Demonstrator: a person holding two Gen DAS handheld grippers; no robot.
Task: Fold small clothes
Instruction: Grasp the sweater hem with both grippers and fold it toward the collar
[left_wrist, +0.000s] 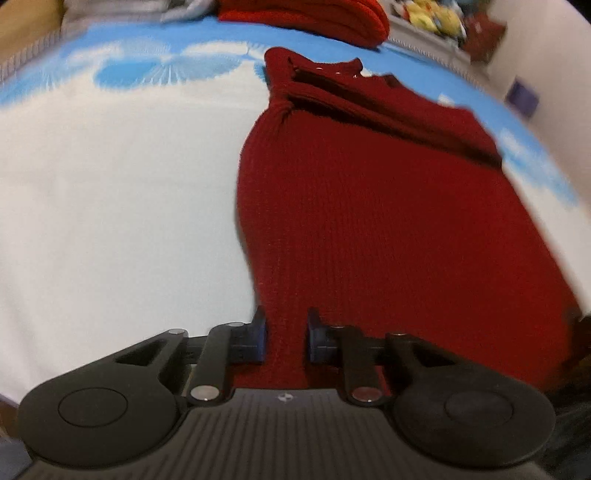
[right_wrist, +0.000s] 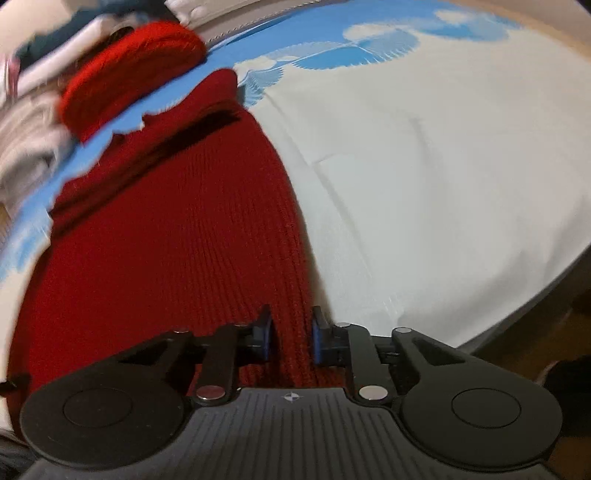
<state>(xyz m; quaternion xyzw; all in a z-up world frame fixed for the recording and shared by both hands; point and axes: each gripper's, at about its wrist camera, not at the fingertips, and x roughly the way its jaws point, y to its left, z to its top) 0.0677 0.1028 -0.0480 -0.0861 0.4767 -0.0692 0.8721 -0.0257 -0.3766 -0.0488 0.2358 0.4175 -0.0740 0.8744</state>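
Note:
A dark red ribbed knit garment (left_wrist: 373, 206) lies stretched out on a white and blue bed sheet (left_wrist: 110, 203), with folded layers at its far end. My left gripper (left_wrist: 286, 332) is shut on its near left edge. In the right wrist view the same garment (right_wrist: 177, 236) runs away from me, and my right gripper (right_wrist: 291, 332) is shut on its near right edge. The cloth is bunched between the blue pads of both grippers.
A brighter red folded knit (left_wrist: 310, 14) lies at the far edge of the bed; it also shows in the right wrist view (right_wrist: 129, 70). Grey and white clothes (right_wrist: 26, 144) are piled beside it. The bed's edge (right_wrist: 517, 306) drops off to the right.

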